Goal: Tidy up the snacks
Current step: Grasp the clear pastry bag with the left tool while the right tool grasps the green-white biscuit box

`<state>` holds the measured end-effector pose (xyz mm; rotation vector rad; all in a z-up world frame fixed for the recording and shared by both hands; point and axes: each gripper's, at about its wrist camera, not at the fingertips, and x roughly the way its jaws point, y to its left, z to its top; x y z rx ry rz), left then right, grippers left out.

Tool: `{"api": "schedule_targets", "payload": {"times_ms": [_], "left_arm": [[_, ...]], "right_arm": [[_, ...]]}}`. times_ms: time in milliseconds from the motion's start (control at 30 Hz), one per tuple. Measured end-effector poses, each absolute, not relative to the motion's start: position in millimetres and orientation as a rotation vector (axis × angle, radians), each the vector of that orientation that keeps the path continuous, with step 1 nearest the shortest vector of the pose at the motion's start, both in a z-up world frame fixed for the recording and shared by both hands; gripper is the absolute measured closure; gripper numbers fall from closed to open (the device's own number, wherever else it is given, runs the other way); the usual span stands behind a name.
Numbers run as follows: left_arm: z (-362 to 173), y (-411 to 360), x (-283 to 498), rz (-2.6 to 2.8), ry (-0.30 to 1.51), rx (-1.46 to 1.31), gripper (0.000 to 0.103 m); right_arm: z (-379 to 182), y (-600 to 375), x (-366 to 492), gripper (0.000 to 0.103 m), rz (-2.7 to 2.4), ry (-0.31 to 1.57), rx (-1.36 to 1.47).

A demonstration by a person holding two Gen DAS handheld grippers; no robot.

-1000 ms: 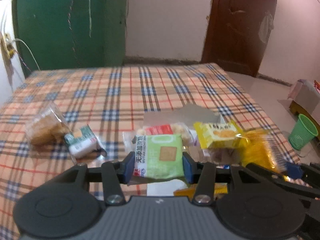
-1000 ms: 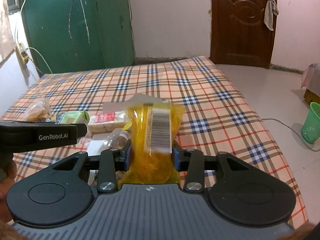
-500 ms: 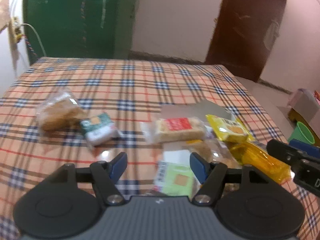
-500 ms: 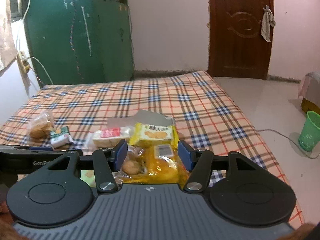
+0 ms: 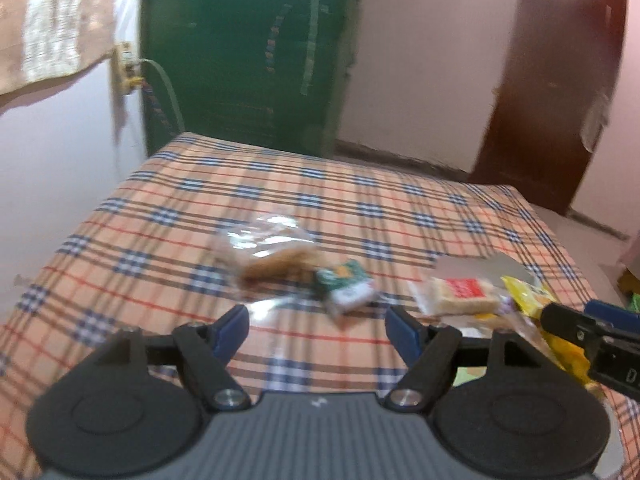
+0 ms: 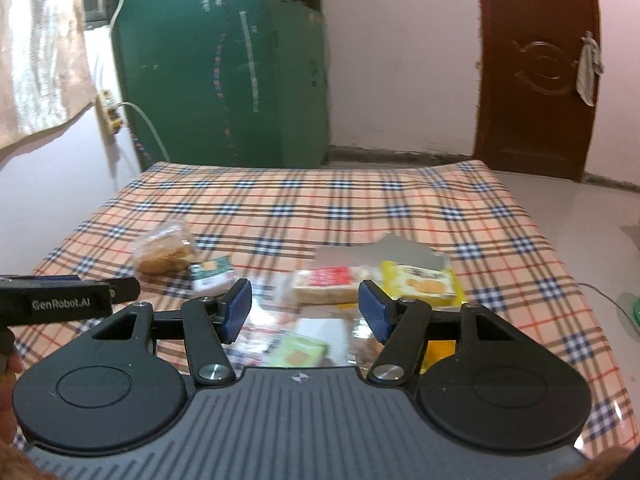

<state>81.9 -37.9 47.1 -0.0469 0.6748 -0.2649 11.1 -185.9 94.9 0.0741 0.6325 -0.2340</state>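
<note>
Both grippers hang over a bed covered in an orange, blue and white plaid sheet [image 6: 360, 208], and neither holds anything. The left gripper [image 5: 318, 330] has its jaws wide apart and opening, with only sheet between the blue pads. The right gripper [image 6: 306, 310] is likewise opening, its jaws empty above the snack pile.

The snacks lie in two groups. Toward the left sit a clear bag of brown biscuits [image 6: 164, 252] and, just beside it, a small green-and-white packet [image 6: 212, 276]. To the right is the gathered pile: a pale rice cracker bar with a red label [image 6: 326, 286], a yellow biscuit packet [image 6: 418, 284], a light green packet with an orange square [image 6: 298, 350] and a grey sheet of card [image 6: 380, 250] behind them.

The next step is probably fetching the two stray items. The left gripper seems best placed: line the pads either side of the green-and-white packet, come down squarely, and close gently so the wrapper does not slip or crush.

Readable writing: "GenRobot.AI" on the left gripper's side in the right wrist view. Packet lettering is too blurred to read.
</note>
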Motion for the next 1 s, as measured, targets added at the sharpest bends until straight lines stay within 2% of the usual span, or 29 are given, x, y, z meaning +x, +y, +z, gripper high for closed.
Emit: {"api": "schedule_targets", "payload": {"times_ms": [200, 367, 433, 700, 933, 1000], "left_arm": [[49.1, -10.6, 95.7, -0.210, 0.652, -0.043, 0.023], [42.8, -3.7, 120.0, -0.247, 0.591, 0.036, 0.004], [38.0, -7.0, 131.7, -0.311, 0.551, 0.107, 0.002], [5.2, -32.2, 189.7, -0.475, 0.512, 0.426, 0.002], [-22.1, -45.3, 227.4, -0.532, 0.547, 0.486, 0.002], [-26.6, -47.6, 234.7, -0.547, 0.550, 0.481, 0.002]], "right_arm": [[87.1, -154.3, 38.6, 0.027, -0.179, 0.652, 0.057], [79.8, -138.8, 58.8, 0.025, -0.147, 0.671, 0.047], [77.9, -138.4, 62.4, 0.024, -0.137, 0.675, 0.042], [62.3, -143.2, 86.6, 0.019, -0.115, 0.714, 0.041], [39.4, -139.9, 125.5, 0.000, -0.054, 0.788, 0.019], [32.1, -136.6, 138.7, 0.000, -0.046, 0.806, 0.000]]}}
